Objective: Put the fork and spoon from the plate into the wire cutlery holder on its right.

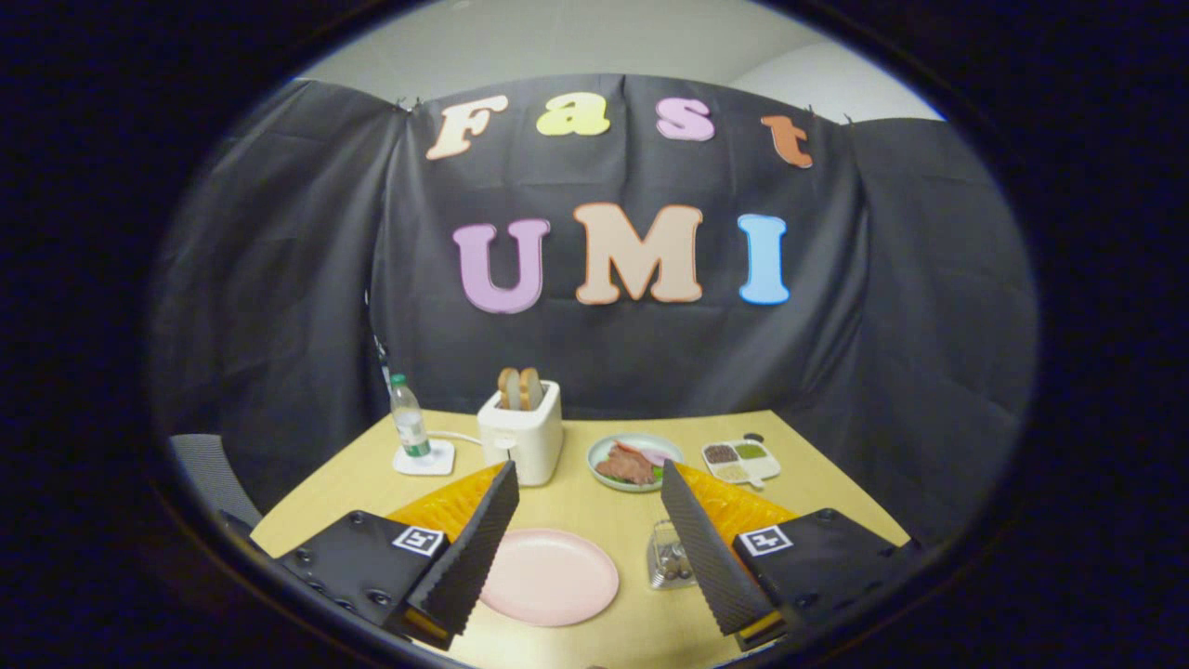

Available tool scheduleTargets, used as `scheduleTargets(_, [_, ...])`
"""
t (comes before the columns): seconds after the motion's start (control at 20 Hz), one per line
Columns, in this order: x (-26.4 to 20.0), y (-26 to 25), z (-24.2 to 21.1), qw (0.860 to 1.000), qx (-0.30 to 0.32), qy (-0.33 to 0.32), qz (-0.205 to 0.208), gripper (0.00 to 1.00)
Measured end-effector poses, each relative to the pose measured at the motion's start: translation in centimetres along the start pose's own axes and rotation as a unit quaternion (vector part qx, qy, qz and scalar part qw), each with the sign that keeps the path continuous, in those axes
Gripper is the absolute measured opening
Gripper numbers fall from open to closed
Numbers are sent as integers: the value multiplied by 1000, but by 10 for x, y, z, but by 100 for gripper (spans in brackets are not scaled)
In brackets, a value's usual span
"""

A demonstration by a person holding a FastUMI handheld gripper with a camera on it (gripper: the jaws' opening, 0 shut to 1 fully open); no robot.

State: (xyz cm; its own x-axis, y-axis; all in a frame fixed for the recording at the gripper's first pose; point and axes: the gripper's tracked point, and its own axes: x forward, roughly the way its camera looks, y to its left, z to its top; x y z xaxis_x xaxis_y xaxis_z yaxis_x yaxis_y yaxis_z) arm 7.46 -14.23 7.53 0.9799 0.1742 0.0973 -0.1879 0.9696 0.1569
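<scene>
Two fingers of the gripper (589,520) stand wide apart, nothing between them, held above the near part of the light wooden table (827,483).

Left to right:
- grey mesh chair back (209,478) off the table's left edge.
- clear plastic water bottle with green cap (408,418), upright on a white square coaster (425,458), far left of the table.
- white two-slot toaster (521,432) with two slices of toast sticking up, just right of the bottle; a white cable runs from it toward the coaster.
- round pale pink plate (550,576) on the near table, between the fingers and below them, partly behind the left finger. Its visible surface looks bare.
- pale green round plate of food (633,460), reddish meat-like pieces plus something green, beyond the fingers, right of the toaster.
- wire cutlery holder (671,556), just right of the pink plate, tight against the right finger's inner face and partly hidden by it. Metal ends show inside; probably the fork and spoon, but too small and blurred to say for sure.
- white divided tray (740,460) with dark, green and pale fillings in its compartments, far right, next to the green plate.
</scene>
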Motion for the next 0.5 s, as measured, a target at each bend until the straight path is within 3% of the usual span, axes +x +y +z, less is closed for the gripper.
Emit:
scheduleTargets(0.25, [-18, 18, 30, 998, -1, -58, 15, 98])
scheduleTargets(0.5, [-20, 17, 21, 998, 1, -59, 11, 98])
